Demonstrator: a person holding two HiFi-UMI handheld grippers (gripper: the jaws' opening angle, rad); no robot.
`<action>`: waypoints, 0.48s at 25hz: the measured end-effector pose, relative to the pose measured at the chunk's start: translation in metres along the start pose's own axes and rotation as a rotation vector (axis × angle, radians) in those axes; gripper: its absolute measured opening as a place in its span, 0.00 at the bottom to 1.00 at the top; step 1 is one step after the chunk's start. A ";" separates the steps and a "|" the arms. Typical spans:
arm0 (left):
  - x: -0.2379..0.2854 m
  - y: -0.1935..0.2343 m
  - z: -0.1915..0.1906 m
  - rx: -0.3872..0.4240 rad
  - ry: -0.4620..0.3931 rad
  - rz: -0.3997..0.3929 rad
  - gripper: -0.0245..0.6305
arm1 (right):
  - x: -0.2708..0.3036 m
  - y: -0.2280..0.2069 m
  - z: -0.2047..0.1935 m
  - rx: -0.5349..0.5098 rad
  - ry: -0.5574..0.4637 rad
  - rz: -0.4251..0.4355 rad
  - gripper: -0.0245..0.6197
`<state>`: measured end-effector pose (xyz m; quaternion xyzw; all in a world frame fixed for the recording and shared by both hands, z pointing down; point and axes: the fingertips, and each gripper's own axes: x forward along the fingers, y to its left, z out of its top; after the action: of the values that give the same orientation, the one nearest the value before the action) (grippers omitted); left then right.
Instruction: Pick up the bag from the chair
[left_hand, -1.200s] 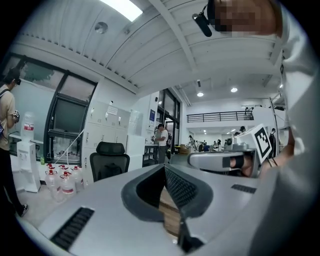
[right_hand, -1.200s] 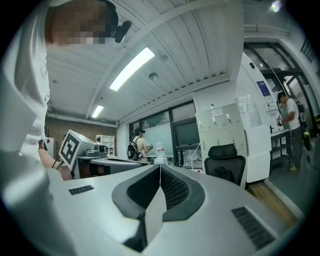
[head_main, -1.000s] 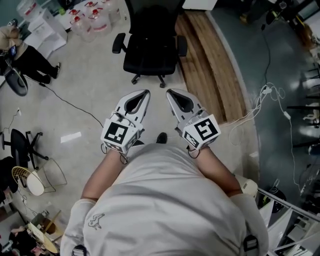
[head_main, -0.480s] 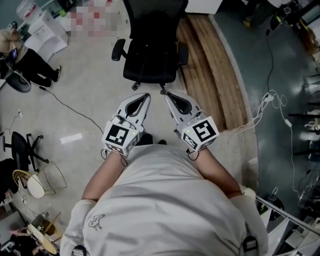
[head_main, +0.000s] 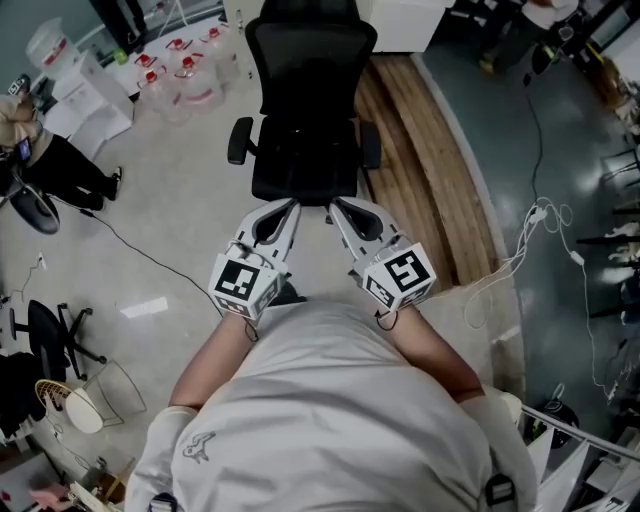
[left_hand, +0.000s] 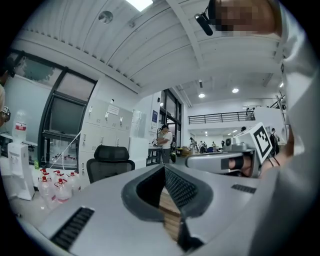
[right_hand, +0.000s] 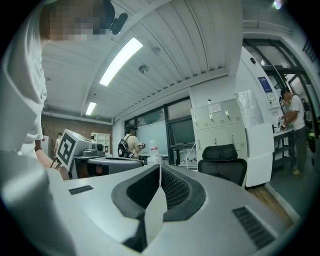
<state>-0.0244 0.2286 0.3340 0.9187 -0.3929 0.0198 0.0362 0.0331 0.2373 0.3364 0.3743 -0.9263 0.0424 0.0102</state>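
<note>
A black office chair stands straight ahead in the head view, and no bag stands out on its dark seat. My left gripper and right gripper are held side by side, level, their tips just short of the seat's front edge. Both are shut with nothing between the jaws. The left gripper view shows its jaws closed, with the chair to the left beyond them. From the right gripper the chair sits to the right, in front of white cabinets.
Several water jugs stand on the floor left of the chair. A person sits at the far left. A wooden floor strip runs right of the chair, with white cables beyond it. A thin cable crosses the floor on the left.
Both grippers and I have moved forward toward the chair, which now sits lower and larger in the head view. The jaws have stayed shut.
</note>
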 end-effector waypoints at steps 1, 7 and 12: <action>0.002 0.009 0.003 0.002 0.001 -0.005 0.05 | 0.010 -0.002 0.003 0.002 -0.001 -0.004 0.09; 0.007 0.061 0.023 0.042 0.000 -0.028 0.05 | 0.060 -0.009 0.013 0.021 -0.012 -0.028 0.09; 0.015 0.097 0.021 0.027 0.013 -0.025 0.05 | 0.094 -0.016 0.009 0.029 -0.009 -0.037 0.09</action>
<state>-0.0841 0.1490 0.3192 0.9237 -0.3810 0.0306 0.0268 -0.0232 0.1600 0.3335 0.3918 -0.9185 0.0537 0.0014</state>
